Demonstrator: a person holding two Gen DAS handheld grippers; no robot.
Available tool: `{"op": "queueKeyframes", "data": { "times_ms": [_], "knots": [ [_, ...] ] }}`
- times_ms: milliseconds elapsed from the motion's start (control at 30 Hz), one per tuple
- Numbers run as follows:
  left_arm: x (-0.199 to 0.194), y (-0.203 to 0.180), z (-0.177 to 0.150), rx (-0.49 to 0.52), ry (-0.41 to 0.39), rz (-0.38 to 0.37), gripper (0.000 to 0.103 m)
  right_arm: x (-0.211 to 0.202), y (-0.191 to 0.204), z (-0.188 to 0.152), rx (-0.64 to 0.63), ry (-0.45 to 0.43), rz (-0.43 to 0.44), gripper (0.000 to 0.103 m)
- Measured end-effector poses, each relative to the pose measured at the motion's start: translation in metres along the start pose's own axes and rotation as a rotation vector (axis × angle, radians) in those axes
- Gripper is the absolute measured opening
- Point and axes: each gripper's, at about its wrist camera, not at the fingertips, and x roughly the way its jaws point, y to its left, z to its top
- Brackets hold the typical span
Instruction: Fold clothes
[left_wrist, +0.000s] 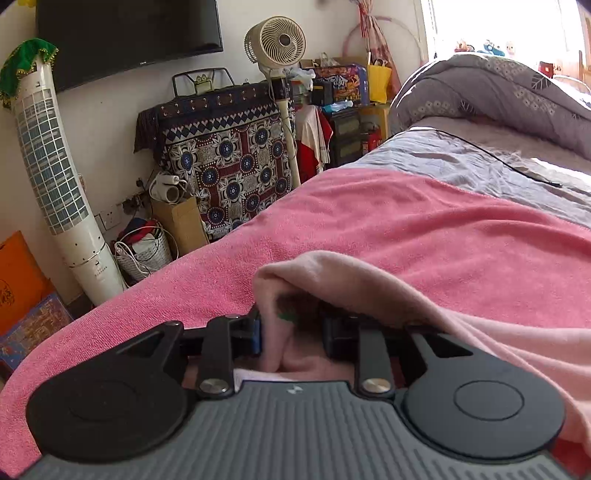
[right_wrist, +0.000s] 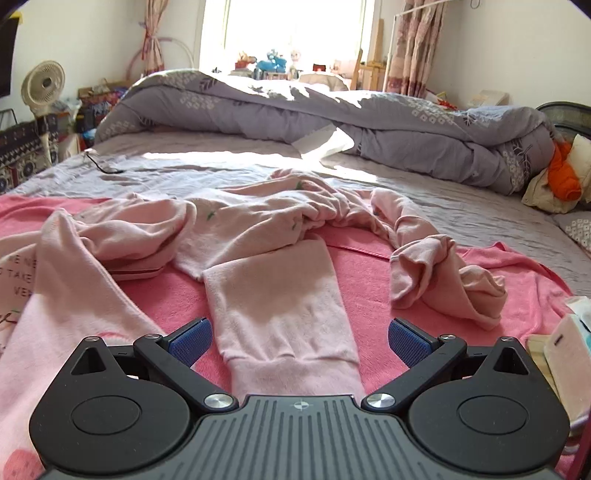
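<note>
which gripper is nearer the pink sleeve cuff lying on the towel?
Right. The right gripper is open with the cuff between its fingers. The left gripper is off it, shut on another fold of the pink garment.

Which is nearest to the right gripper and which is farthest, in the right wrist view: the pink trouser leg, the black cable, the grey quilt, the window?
From the right gripper, which is open:
1. Pink trouser leg, lying between its fingers.
2. Black cable, far left on the grey sheet.
3. Grey quilt, heaped across the bed.
4. Window, behind everything.
</note>
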Motion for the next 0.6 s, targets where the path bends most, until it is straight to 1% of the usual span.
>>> {"op": "queueKeyframes", "data": {
  "times_ms": [67, 100, 167, 200, 233, 267, 300, 333, 367, 400, 433, 500, 567, 600],
  "knots": [
    [0.0, 0.003, 0.0, -0.017, -0.001, -0.013, 0.034, 0.031, 0.007, 0.013, -0.004, 0.049, 0.003, 0.103],
    [0.0, 0.004, -0.001, -0.028, -0.003, -0.021, 0.034, 0.046, 0.014, 0.017, -0.005, 0.074, 0.029, 0.099],
    [0.0, 0.008, -0.001, -0.051, -0.005, -0.038, 0.034, 0.072, 0.031, 0.023, -0.02, 0.13, 0.044, 0.09],
    [0.0, 0.01, -0.001, -0.061, -0.006, -0.045, 0.034, 0.077, 0.037, 0.027, -0.013, 0.117, 0.022, 0.088],
    [0.001, 0.013, -0.001, -0.069, -0.008, -0.052, 0.034, 0.081, 0.039, 0.032, -0.009, 0.121, 0.018, 0.084],
    [0.002, 0.015, -0.001, -0.078, -0.009, -0.059, 0.034, 0.083, 0.039, 0.037, -0.023, 0.122, -0.007, 0.072],
    [0.002, 0.017, -0.001, -0.087, -0.01, -0.067, 0.034, 0.085, 0.038, 0.043, -0.037, 0.122, -0.032, 0.056],
    [0.002, 0.02, 0.0, -0.099, -0.012, -0.077, 0.035, 0.087, 0.037, 0.049, -0.051, 0.122, -0.058, 0.051],
    [0.002, 0.022, -0.001, -0.109, -0.012, -0.085, 0.035, 0.089, 0.037, 0.055, -0.065, 0.122, -0.083, 0.041],
    [0.002, 0.023, -0.001, -0.117, -0.013, -0.092, 0.035, 0.093, 0.031, 0.059, -0.077, 0.125, -0.131, 0.031],
    [0.002, 0.025, -0.001, -0.126, -0.014, -0.099, 0.036, 0.097, 0.024, 0.062, -0.088, 0.128, -0.18, 0.028],
    [0.002, 0.028, -0.002, -0.138, -0.016, -0.11, 0.036, 0.102, 0.004, 0.071, -0.094, 0.115, -0.292, 0.027],
    [0.002, 0.028, -0.002, -0.14, -0.016, -0.113, 0.036, 0.108, -0.026, 0.077, -0.057, 0.106, -0.473, 0.027],
    [0.002, 0.028, -0.002, -0.14, -0.016, -0.113, 0.036, 0.108, -0.045, 0.079, -0.007, 0.115, -0.55, 0.032]
  ]
}}
